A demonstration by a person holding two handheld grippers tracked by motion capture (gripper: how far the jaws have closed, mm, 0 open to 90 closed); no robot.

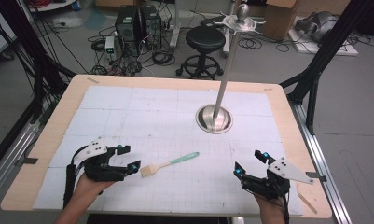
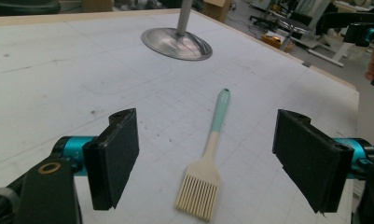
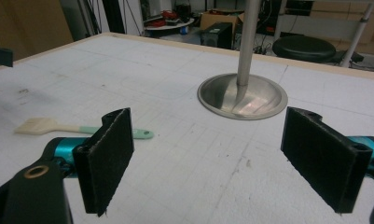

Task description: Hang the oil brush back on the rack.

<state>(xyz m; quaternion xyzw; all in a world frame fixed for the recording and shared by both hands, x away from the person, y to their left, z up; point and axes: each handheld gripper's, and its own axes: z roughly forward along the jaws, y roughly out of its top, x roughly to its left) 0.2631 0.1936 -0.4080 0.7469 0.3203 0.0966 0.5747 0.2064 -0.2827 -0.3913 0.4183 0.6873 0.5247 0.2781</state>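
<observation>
High view: unlabelled brush (image 1: 168,164) beside left gripper (image 1: 128,157).

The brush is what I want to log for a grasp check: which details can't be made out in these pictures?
- Brush: the underside is hidden against the table in the left gripper view.
- Brush handle: in the right gripper view, partly covered by the right gripper, whose near jaw stands in front.
- Bristles: too small in the high view to tell apart.
- Stand: its top is cut off in both gripper views.
</observation>
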